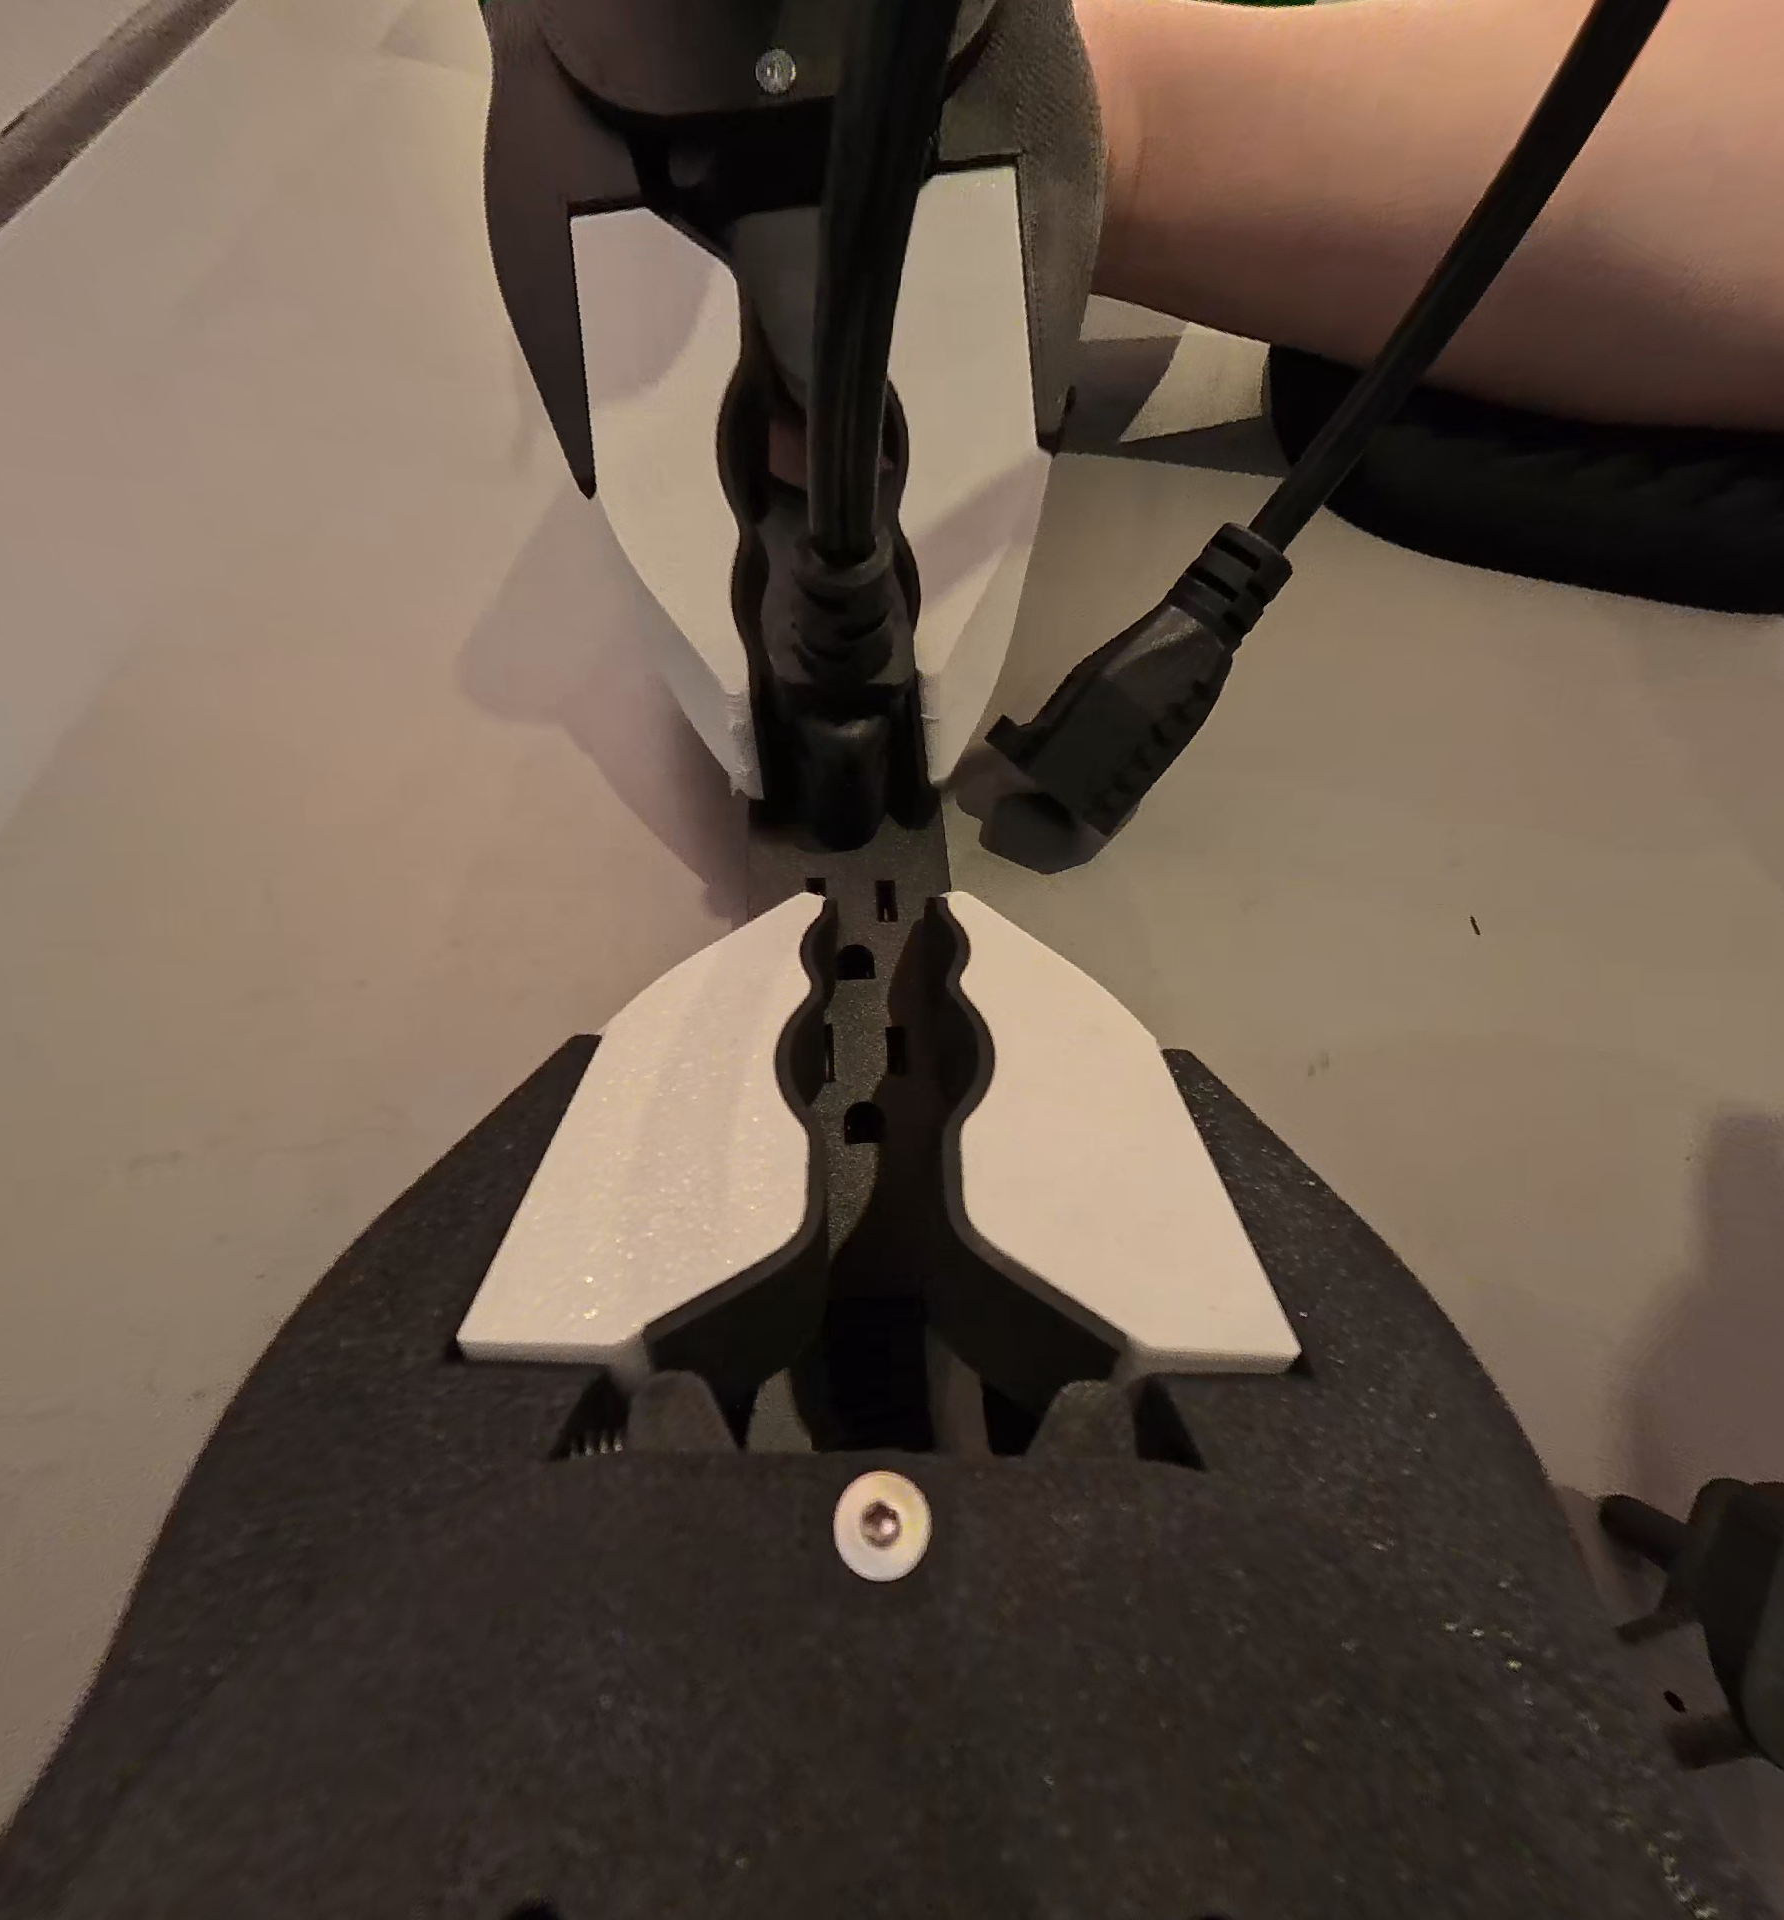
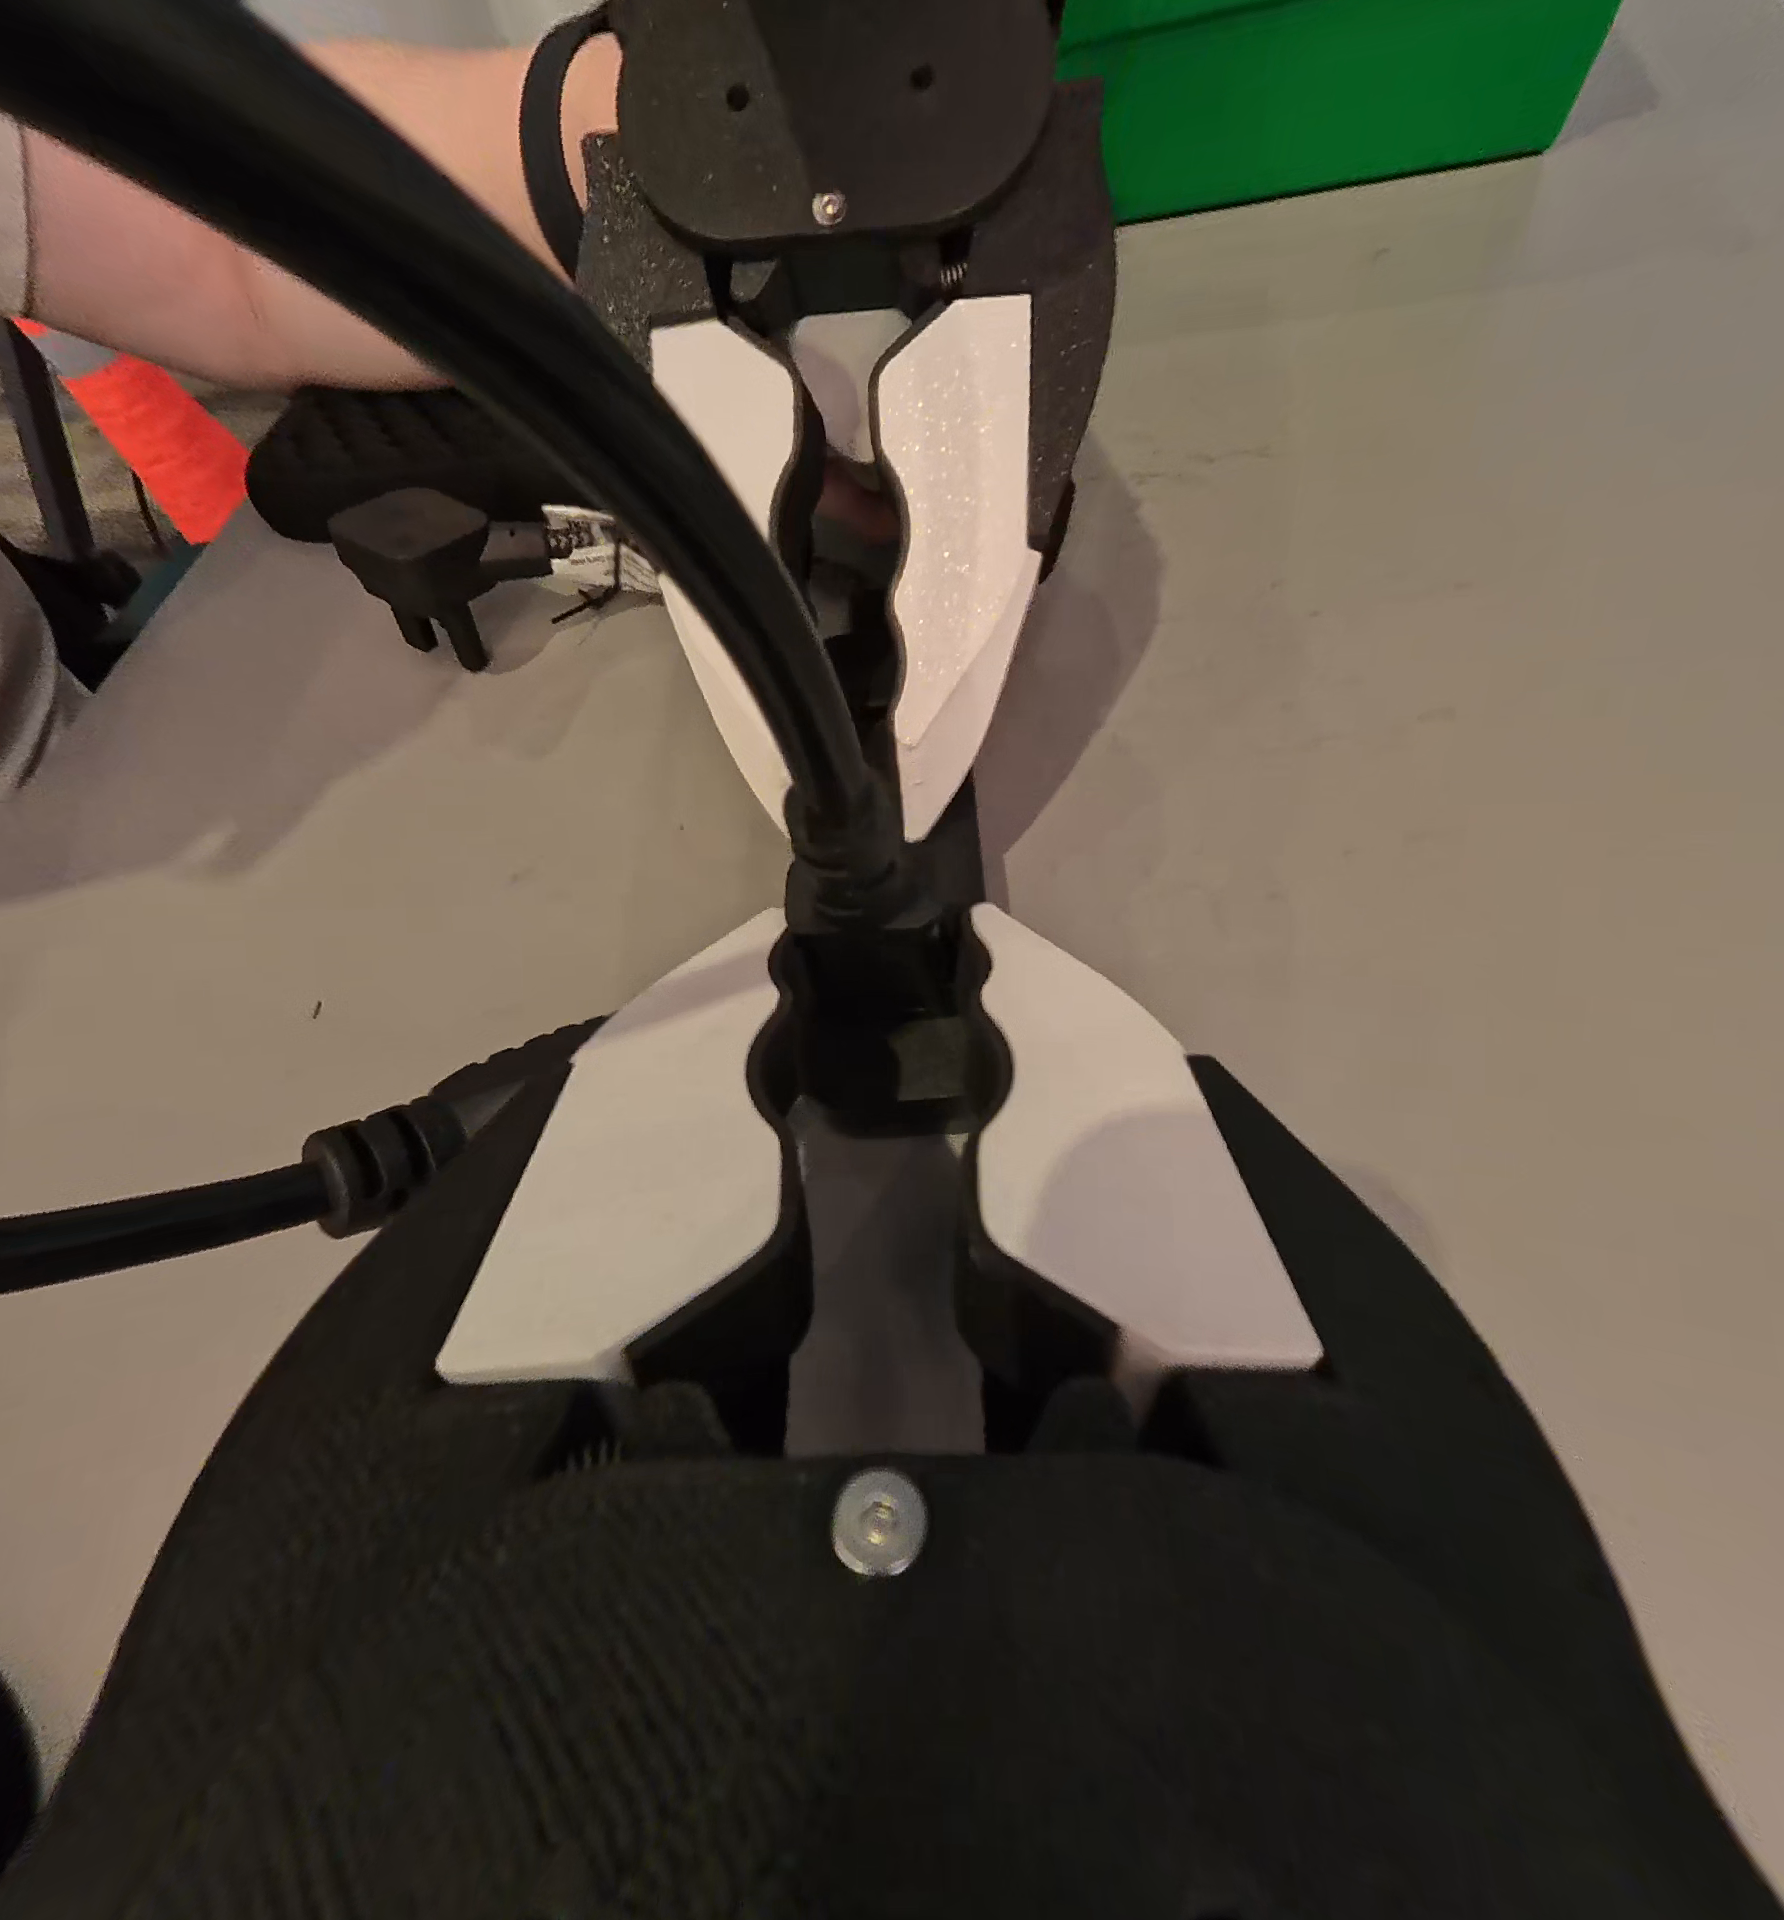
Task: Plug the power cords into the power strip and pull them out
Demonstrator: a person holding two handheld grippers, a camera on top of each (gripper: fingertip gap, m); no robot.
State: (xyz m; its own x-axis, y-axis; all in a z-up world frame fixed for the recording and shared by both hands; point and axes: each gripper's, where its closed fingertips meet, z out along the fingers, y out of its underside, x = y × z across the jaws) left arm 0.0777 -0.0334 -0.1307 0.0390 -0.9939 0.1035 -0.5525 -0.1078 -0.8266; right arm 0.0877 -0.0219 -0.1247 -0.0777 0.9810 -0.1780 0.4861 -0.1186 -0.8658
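Observation:
In the left wrist view, my left gripper (image 1: 875,912) is closed around the black power strip (image 1: 857,1039), whose outlets show between the pads. Beyond it my right gripper (image 1: 834,790) points down, shut on a black plug (image 1: 831,748) that stands on the strip's far end; its prongs are hidden. In the right wrist view, my right gripper (image 2: 880,935) clamps this plug (image 2: 867,1029), and its cord (image 2: 514,343) arcs up to the left. The left gripper (image 2: 872,790) faces it; the strip is mostly hidden there.
A second black plug (image 1: 1127,707) lies on the grey table (image 1: 244,831) just right of the strip, its cord (image 2: 140,1226) trailing away. A third plug (image 1: 1781,1631) (image 2: 420,561) lies nearby. A green box (image 2: 1335,94) stands farther off. A person's forearm (image 1: 1490,208) rests close by. My left and right fingertips are right by each other.

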